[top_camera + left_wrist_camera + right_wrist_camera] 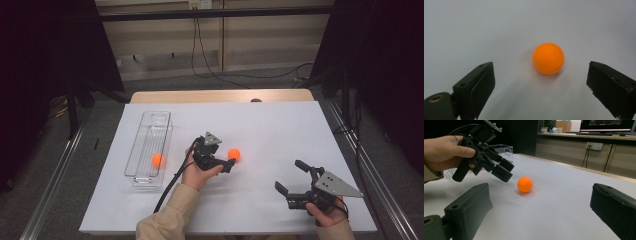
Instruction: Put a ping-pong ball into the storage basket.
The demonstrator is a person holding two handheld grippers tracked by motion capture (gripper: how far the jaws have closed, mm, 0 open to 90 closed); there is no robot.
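An orange ball (234, 154) rests on the white table top (280, 125). My left gripper (227, 163) is just to its left, held by a hand, jaws open and pointing at it. In the left gripper view the ball (548, 58) lies a little beyond the tips of the left gripper (541, 80), touching neither jaw. My right gripper (291, 176) sits at the near right, open and holding nothing. The right gripper view looks between the wide jaws of the right gripper (540, 197) at the ball (525, 184) and the left gripper (507, 169) beside it.
A clear oblong container (142, 125) stands at the left of the table with a second orange ball (157, 160) inside, near its front end. Cables trail from both grippers. Dark curtains and stands flank the table, and a wooden edge (220, 96) shows at its far side.
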